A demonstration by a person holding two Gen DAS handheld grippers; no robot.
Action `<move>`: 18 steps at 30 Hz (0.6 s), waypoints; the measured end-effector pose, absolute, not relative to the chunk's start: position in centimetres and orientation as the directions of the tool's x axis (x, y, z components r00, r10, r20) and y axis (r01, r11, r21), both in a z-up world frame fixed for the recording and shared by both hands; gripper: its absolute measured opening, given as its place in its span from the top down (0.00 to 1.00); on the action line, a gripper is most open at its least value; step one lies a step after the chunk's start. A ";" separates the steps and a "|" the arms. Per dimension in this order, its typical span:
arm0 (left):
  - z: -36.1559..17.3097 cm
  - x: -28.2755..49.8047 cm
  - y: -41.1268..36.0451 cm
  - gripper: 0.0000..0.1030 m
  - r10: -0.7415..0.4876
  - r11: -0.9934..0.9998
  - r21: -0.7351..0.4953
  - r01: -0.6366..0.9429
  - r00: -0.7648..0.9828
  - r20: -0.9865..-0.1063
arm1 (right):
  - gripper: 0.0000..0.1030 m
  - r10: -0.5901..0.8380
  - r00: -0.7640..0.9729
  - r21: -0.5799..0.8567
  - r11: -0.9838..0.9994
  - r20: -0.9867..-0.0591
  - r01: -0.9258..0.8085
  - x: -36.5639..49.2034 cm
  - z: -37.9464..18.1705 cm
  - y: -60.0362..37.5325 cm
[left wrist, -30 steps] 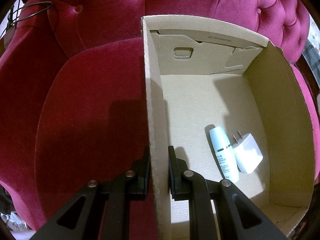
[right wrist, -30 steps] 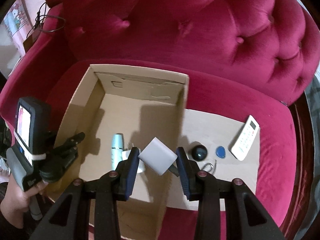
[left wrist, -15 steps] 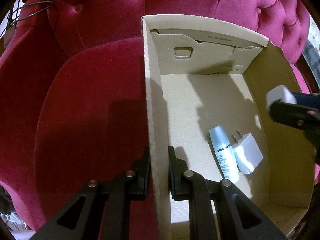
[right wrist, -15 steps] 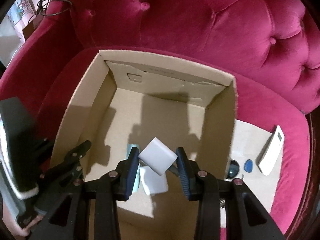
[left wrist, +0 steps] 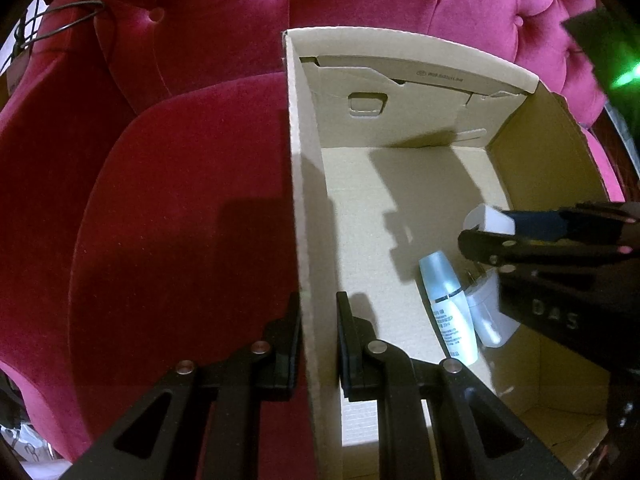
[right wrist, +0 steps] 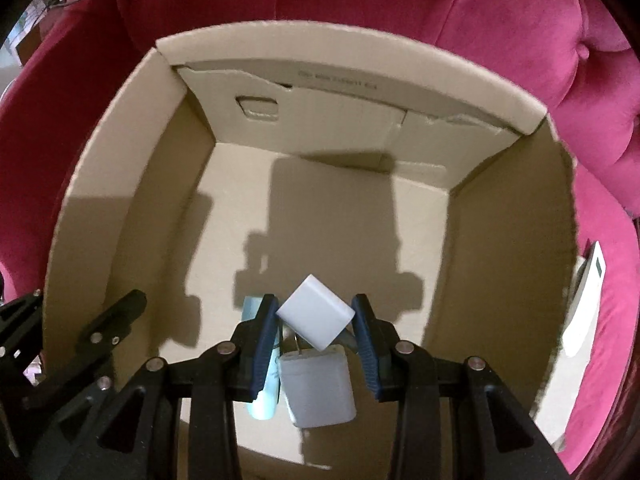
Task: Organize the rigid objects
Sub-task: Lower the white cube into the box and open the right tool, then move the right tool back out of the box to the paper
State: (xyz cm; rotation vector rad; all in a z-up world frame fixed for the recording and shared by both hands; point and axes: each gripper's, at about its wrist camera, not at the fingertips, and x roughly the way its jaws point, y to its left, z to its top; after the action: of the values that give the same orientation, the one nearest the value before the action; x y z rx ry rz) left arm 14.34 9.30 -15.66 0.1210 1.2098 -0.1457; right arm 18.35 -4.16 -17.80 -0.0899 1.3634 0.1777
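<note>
**Holding a white block over the open cardboard box**

Gripping the left side wall of the cardboard box (left wrist: 308, 240), the left tool (left wrist: 318, 340) is clenched on the wall edge at the lower centre of the left wrist view, one finger outside the box and one inside. The box sits on the seat of a pink tufted sofa (left wrist: 180, 220) and its top is open.

The right tool (right wrist: 316, 340) is clenched on a white block (right wrist: 316, 318), held corner to corner between its blue-padded fingers (right wrist: 262, 344) at the lower centre of the right wrist view. The block is tilted and hangs inside the box, above the floor. In the left wrist view the same tool enters from the right edge of the frame, with the block (left wrist: 486, 220) at its tip.

Two items lie on the box floor, directly below the held block:
- a pale blue bottle (left wrist: 448, 304), lying on its side, cap toward the far wall;
- a white plug adapter (right wrist: 318, 388), prongs toward the far wall, touching the bottle's right side.

Outside the box, at the right edge of the right wrist view, a white remote control (right wrist: 586, 300) lies on a flat cardboard sheet (right wrist: 564, 384) on the sofa seat. A dark wire (left wrist: 68, 20) shows at the upper left of the left wrist view.
</note>
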 end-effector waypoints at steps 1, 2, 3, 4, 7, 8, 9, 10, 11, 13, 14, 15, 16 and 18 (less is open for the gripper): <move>-15.7 14.4 9.3 0.84 -0.048 0.984 0.015 0.177 0.346 -0.937 | 0.61 0.078 0.193 0.044 0.984 -0.978 -0.173 18.4 -18.0 -4.2; -15.7 14.4 9.4 0.84 -0.048 0.984 0.015 0.177 0.346 -0.937 | 0.61 0.080 0.194 0.047 0.984 -0.978 -0.171 18.4 -18.0 -4.3; -15.7 14.4 9.4 0.84 -0.047 0.984 0.015 0.177 0.346 -0.937 | 0.60 0.080 0.193 0.048 0.985 -0.978 -0.166 18.4 -18.2 -4.4; -15.7 14.4 9.4 0.84 -0.047 0.984 0.015 0.177 0.346 -0.937 | 0.60 0.077 0.192 0.046 0.985 -0.978 -0.164 18.3 -18.2 -4.6; -15.7 14.4 9.4 0.84 -0.047 0.984 0.016 0.178 0.345 -0.938 | 0.60 0.069 0.192 0.039 0.987 -0.979 -0.158 18.5 -18.4 -4.8; -15.7 14.4 9.4 0.84 -0.046 0.984 0.017 0.178 0.344 -0.938 | 0.56 0.068 0.191 0.038 0.987 -0.979 -0.157 18.5 -18.3 -4.9; -15.7 14.4 9.4 0.84 -0.045 0.984 0.018 0.179 0.344 -0.938 | 0.54 0.073 0.194 0.042 0.987 -0.978 -0.157 18.5 -18.2 -4.9; -15.7 14.4 9.4 0.84 -0.044 0.984 0.019 0.179 0.345 -0.938 | 0.54 0.075 0.199 0.043 0.986 -0.977 -0.158 18.4 -18.1 -4.8; -15.7 14.4 9.4 0.84 -0.043 0.983 0.021 0.180 0.345 -0.937 | 0.54 0.071 0.208 0.037 0.986 -0.976 -0.162 18.4 -17.8 -4.8; -15.7 14.4 9.4 0.84 -0.043 0.983 0.022 0.180 0.345 -0.938 | 0.54 0.077 0.218 0.042 0.986 -0.973 -0.163 18.2 -17.4 -4.9; -15.7 14.4 9.4 0.84 -0.043 0.983 0.021 0.180 0.345 -0.938 | 0.54 0.080 0.225 0.043 0.986 -0.971 -0.163 18.2 -17.1 -5.0; -15.7 14.4 9.4 0.84 -0.043 0.983 0.021 0.180 0.345 -0.938 | 0.54 0.079 0.232 0.041 0.986 -0.969 -0.162 18.0 -16.9 -5.0; -15.7 14.4 9.4 0.84 -0.042 0.983 0.023 0.181 0.345 -0.938 | 0.53 0.079 0.239 0.041 0.986 -0.968 -0.161 17.8 -16.6 -5.1; -15.8 14.5 9.4 0.84 -0.042 0.983 0.023 0.181 0.345 -0.938 | 0.51 0.085 0.246 0.047 0.986 -0.965 -0.159 17.5 -16.0 -5.0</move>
State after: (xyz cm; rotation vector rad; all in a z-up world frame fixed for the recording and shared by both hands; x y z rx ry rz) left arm 14.47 9.35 -15.76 0.1303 1.2114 -0.1453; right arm 17.48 -5.04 -16.03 -0.0646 1.3117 0.1666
